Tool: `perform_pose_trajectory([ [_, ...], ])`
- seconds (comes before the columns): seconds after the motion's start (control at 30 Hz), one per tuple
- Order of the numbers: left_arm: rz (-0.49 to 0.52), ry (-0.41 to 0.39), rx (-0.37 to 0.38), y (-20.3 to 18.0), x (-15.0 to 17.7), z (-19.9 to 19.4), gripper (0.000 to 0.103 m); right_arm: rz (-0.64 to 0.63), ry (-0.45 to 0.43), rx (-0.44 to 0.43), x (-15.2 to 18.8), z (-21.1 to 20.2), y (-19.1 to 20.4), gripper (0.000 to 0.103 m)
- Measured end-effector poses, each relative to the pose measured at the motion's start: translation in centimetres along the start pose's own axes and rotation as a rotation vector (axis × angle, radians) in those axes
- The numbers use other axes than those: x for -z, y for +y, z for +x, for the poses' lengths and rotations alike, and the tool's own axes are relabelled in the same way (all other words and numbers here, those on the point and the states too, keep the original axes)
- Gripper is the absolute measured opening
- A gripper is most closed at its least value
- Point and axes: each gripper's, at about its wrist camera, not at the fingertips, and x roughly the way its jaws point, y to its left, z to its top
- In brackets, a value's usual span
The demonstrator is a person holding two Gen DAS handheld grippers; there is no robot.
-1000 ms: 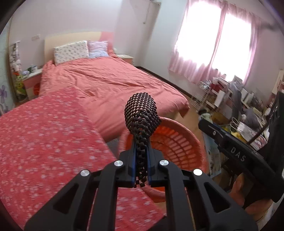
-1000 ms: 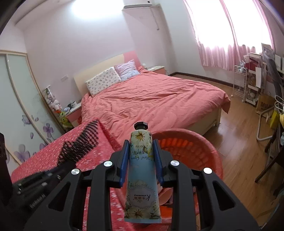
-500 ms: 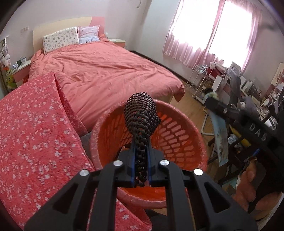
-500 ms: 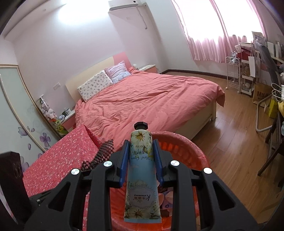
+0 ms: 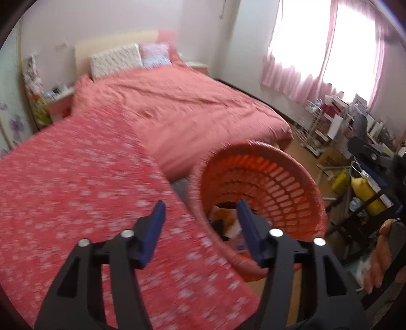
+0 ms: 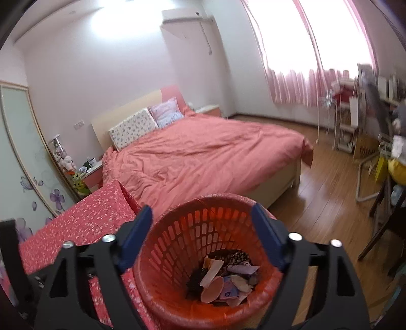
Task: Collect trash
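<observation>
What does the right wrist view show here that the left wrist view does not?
Only the right wrist view: the trash pile at the bottom of the basket, a closet door with purple flowers, and the wall air conditioner.
Only the left wrist view: a hand at the right edge and a yellow bottle on the cluttered shelves.
Both: the red basket, the bed, the flowered red cloth, pink curtains; each tool, left tool and right tool, is opening with nothing between its fingers.

Left gripper (image 5: 200, 218), black angular frame, blue pads, silver screws; right gripper (image 6: 201, 224), same build
</observation>
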Motion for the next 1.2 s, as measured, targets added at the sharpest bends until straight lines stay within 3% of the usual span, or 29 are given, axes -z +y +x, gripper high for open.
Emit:
perform_pose_trajectory([
  [0.13, -0.009, -0.099, -0.069, 2.1, 1.8, -5.9, 0.079, -0.055, -0.073, 0.046, 1.3, -3.7, 1.7, 0.100],
  [0.23, -0.037, -0.176, -0.134, 3.7, 3.9, -10.2, 0.092, -0.109, -0.122, 0.109, 2.4, -6.3, 3.4, 0.101],
  [0.33, -0.077, -0.229, -0.205, 5.1, 6.7, -13.8, 0.099, -0.174, -0.152, 0.173, 3.9, -8.5, 4.9, 0.101],
  [0.57, -0.150, -0.280, -0.360, 6.8, 12.3, -19.0, 0.099, -0.285, -0.184, 0.210, 8.4, -12.0, 7.8, 0.101],
  [0.77, -0.194, -0.332, -0.442, 6.9, 16.2, -21.8, 0.099, -0.253, -0.154, 0.186, 9.9, -12.9, 8.0, 0.101],
  [1.2, -0.260, -0.325, -0.418, 7.1, 19.2, -22.5, 0.099, -0.228, -0.053, 0.177, 11.3, -13.4, 7.7, 0.101],
])
